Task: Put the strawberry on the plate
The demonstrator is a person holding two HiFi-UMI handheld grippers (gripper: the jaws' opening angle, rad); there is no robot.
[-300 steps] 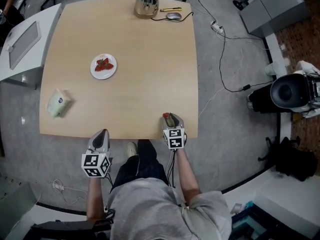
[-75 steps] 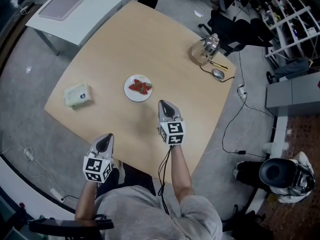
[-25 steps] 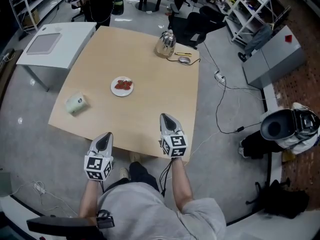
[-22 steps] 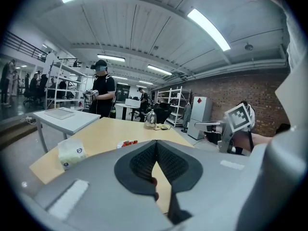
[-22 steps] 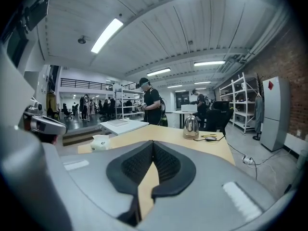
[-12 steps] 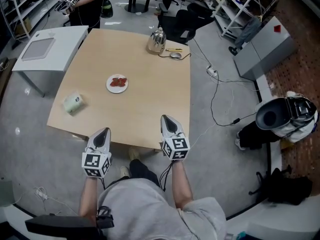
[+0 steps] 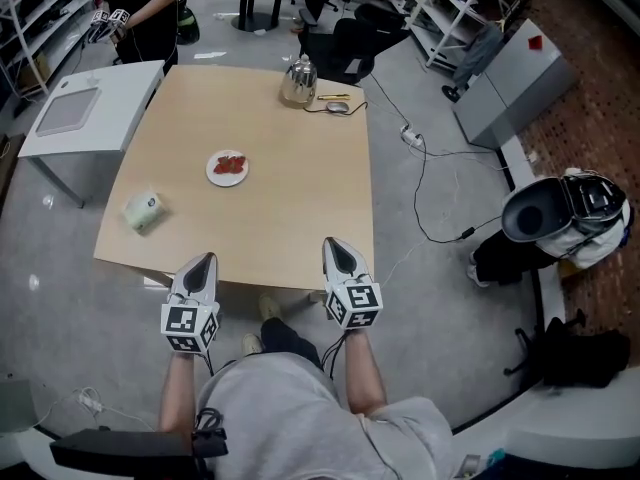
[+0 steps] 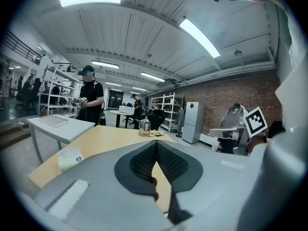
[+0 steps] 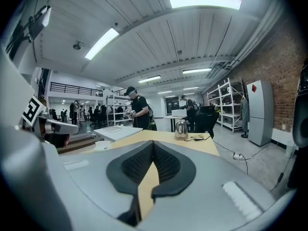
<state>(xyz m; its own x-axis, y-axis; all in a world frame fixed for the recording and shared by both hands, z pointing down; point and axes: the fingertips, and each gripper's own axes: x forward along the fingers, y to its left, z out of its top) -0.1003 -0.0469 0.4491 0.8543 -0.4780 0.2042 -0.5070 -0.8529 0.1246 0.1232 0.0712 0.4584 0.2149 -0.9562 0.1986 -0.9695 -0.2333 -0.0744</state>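
Strawberry (image 7: 229, 164) lies on the white plate (image 7: 211, 173), left of centre on the tabletop (image 7: 290, 198). A pale green packet (image 7: 142, 211) sits near the left edge, well apart from the plate, and a kettle (image 7: 297, 81) stands at the far edge. Left gripper (image 7: 204, 259) and right gripper (image 7: 334, 244) hover at the near edge (both well apart from the plate). Jaws of each are closed tip to tip, holding nothing.

Found no legible words, brands or numbers. Made out only black-and-white square code markers on the cubes of the left gripper (image 7: 203, 260) and right gripper (image 7: 334, 243), at the near edge of the table (image 7: 300, 188). Noted a red diamond sign, no lettering legible, on the grey cabinet (image 7: 500, 73) right of the table, and a small dark round logo, too small to read, on the pale green packet (image 7: 142, 211) near the table's left edge.
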